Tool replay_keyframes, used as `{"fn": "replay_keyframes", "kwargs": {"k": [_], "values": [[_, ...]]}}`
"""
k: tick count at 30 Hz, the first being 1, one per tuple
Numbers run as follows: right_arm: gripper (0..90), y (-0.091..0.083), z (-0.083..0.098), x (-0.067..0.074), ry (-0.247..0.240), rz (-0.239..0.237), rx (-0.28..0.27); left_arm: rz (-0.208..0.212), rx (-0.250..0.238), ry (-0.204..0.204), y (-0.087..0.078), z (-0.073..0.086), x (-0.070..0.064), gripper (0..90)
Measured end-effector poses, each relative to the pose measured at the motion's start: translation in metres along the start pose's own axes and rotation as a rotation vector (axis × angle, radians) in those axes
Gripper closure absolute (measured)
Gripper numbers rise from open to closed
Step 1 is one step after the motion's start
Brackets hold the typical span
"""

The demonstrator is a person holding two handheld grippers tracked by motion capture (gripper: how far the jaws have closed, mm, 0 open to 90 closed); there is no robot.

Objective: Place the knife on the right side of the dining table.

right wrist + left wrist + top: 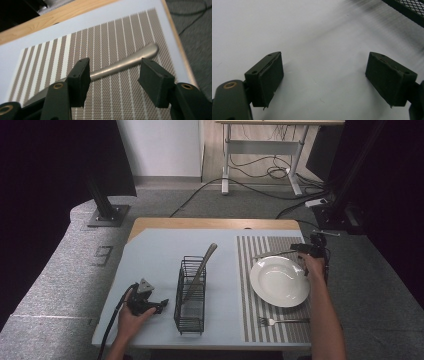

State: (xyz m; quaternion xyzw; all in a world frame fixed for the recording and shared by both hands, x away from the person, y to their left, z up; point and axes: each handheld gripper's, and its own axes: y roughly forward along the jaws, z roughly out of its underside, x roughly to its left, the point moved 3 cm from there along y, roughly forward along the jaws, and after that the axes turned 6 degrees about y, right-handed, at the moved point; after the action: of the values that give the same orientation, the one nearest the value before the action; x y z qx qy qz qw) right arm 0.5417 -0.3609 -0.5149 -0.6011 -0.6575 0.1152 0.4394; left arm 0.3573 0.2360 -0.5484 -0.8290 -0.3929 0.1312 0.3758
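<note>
- Pale digit-like mark, reads as "3" or "9", cannot tell which, on grey carpeted floor (104, 255) left of the table.
- No other readable text, labels or brands.

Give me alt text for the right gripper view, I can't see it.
The right claw hangs open over a silver utensil handle, which lies flat on a striped placemat and runs between the two black jaws. The mat sits on a pale blue table surface with a wooden edge.

High cam overhead, facing fwd/down; gripper cams low, close, along own fingers; shared w/ right: striped placemat (274, 315)
</note>
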Motion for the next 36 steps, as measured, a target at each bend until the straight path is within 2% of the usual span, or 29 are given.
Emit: {"fn": "replay_keyframes", "kwargs": {"k": [2, 4, 6, 8, 10, 12, 14, 16, 17, 20, 22, 26, 29, 31, 32, 33, 35, 36], "values": [[41.3, -0.001, -0.004, 0.002, -0.078, 0.008, -0.017, 0.001, -0.001, -0.001, 0.000, 0.000, 0.000, 14.2], [41.1, 0.001, -0.010, 0.005, -0.146, 0.026, -0.006, 0.000, 0.000, 0.000, 0.000, 0.000, 0.000, 14.2], [41.8, 0.003, -0.015, 0.007, -0.198, 0.023, -0.018, 0.000, -0.001, -0.001, 0.000, 0.000, 0.000, 14.2], [39.7, 0.010, -0.019, 0.008, -0.217, 0.023, 0.030, -0.001, 0.000, -0.001, 0.000, 0.000, 0.000, 14.2], [40.1, 0.017, -0.022, 0.007, -0.250, 0.015, 0.025, 0.001, -0.001, -0.002, 0.000, 0.000, 0.000, 14.2], [38.2, 0.028, -0.023, 0.006, -0.265, 0.053, 0.083, -0.001, 0.000, -0.001, 0.000, 0.000, 0.000, 14.2], [39.6, 0.036, -0.023, 0.005, -0.319, 0.094, 0.081, 0.001, -0.001, -0.002, 0.000, 0.000, 0.000, 14.1], [39.6, 0.042, -0.021, 0.003, -0.328, 0.107, 0.090, 0.001, -0.001, -0.002, 0.000, 0.000, 0.000, 14.1], [39.8, 0.044, -0.020, 0.003, -0.348, 0.119, 0.077, 0.001, -0.001, -0.002, 0.000, 0.000, 0.000, 14.1], [40.5, 0.046, -0.019, 0.004, -0.382, 0.148, 0.072, 0.000, -0.001, -0.002, 0.000, 0.000, 0.000, 14.1], [40.2, 0.045, -0.017, 0.005, -0.398, 0.170, 0.088, 0.001, -0.001, -0.002, 0.000, 0.000, 0.000, 14.1], [40.3, 0.042, -0.014, 0.005, -0.396, 0.173, 0.105, 0.000, 0.000, 0.000, 0.000, 0.000, 0.000, 14.2], [41.4, 0.043, -0.012, 0.003, -0.351, 0.156, 0.129, 0.000, 0.001, 0.000, 0.000, 0.000, 0.000, 14.2], [41.2, 0.043, -0.012, 0.002, -0.334, 0.147, 0.120, 0.000, 0.000, 0.000, 0.000, 0.000, 0.000, 14.2], [40.1, 0.042, -0.013, 0.002, -0.321, 0.154, 0.114, 0.001, 0.000, 0.000, 0.000, 0.000, 0.000, 14.2], [40.4, 0.040, -0.014, 0.000, -0.318, 0.174, 0.084, 0.001, -0.001, -0.001, 0.000, 0.000, 0.000, 14.1], [41.0, 0.034, -0.018, -0.006, -0.275, 0.189, 0.040, 0.001, 0.000, -0.002, 0.000, 0.000, 0.000, 14.1], [40.1, 0.033, -0.019, -0.010, -0.249, 0.190, 0.044, 0.000, -0.001, -0.002, 0.000, 0.000, 0.000, 14.2]]}}
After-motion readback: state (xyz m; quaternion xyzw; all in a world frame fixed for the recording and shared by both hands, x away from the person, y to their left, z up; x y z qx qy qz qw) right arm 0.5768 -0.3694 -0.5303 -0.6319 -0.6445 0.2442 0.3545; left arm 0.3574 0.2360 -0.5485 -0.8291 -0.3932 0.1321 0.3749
